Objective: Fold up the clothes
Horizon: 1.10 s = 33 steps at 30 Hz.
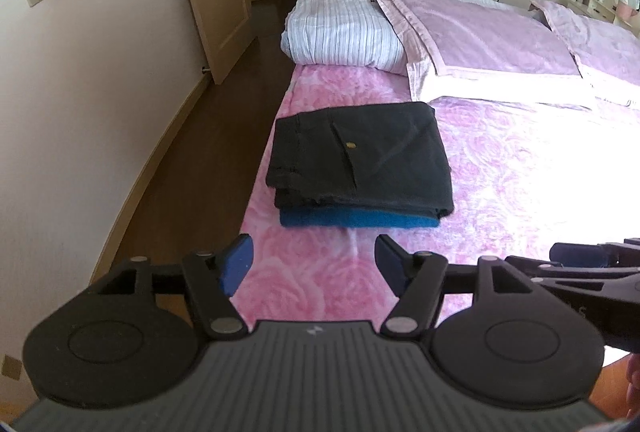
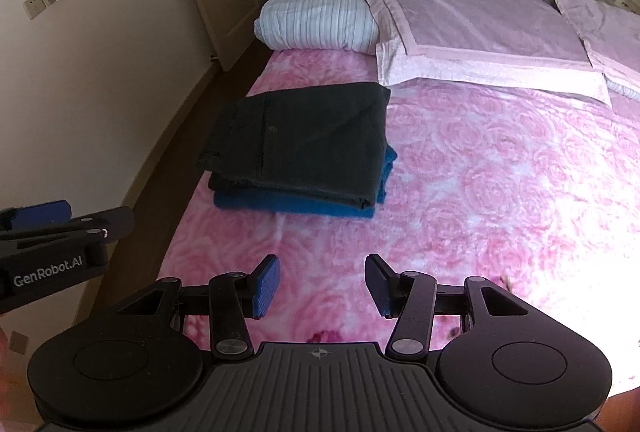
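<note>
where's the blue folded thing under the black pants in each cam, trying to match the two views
Left wrist: the blue garment shows as a strip at the bottom of the stack, centre frame, just beyond the open left gripper.
Right wrist: the blue garment lies left of centre, beyond the open right gripper.
Shared landmark: the striped pillow at the bed's far left.

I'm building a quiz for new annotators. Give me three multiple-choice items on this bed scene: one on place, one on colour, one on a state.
1. Where do the folded dark trousers lie?
A. on the floor
B. on the blue garment
C. on the pillow

2. What colour is the bedspread?
A. green
B. grey
C. pink

3. How is the left hand-held gripper?
A. open, empty
B. shut on cloth
C. out of view

Answers: B, blue edge shows beneath; C, pink rose pattern; A, fingers apart over bare bedspread.
</note>
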Tool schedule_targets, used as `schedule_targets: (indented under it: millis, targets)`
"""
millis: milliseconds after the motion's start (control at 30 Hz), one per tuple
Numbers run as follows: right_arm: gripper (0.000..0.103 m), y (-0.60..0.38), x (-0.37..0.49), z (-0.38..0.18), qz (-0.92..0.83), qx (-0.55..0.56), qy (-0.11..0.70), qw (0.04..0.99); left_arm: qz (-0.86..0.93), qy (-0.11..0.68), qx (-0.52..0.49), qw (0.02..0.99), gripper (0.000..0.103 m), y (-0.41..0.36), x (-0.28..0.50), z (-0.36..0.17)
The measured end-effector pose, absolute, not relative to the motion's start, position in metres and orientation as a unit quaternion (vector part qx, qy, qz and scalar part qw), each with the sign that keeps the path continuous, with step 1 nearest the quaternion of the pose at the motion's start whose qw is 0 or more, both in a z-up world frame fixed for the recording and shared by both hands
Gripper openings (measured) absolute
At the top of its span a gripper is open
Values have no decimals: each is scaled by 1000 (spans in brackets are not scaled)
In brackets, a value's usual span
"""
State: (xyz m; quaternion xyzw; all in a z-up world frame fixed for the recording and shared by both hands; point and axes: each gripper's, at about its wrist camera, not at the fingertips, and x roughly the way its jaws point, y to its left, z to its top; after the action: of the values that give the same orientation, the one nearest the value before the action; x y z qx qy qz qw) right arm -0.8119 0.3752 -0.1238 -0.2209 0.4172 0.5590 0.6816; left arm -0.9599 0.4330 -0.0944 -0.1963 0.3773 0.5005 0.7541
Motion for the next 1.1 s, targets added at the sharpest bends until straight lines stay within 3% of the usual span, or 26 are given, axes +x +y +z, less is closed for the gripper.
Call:
schedule_targets:
  millis: [667,1100]
  targets:
    - [51,286,-814,-138,564,-224,414,679,510,373,-217,744,64,333,-971,-122]
    - [51,263,-816,-142,570,-218,404,681,520,349,-211,750,64,312,-978,-124]
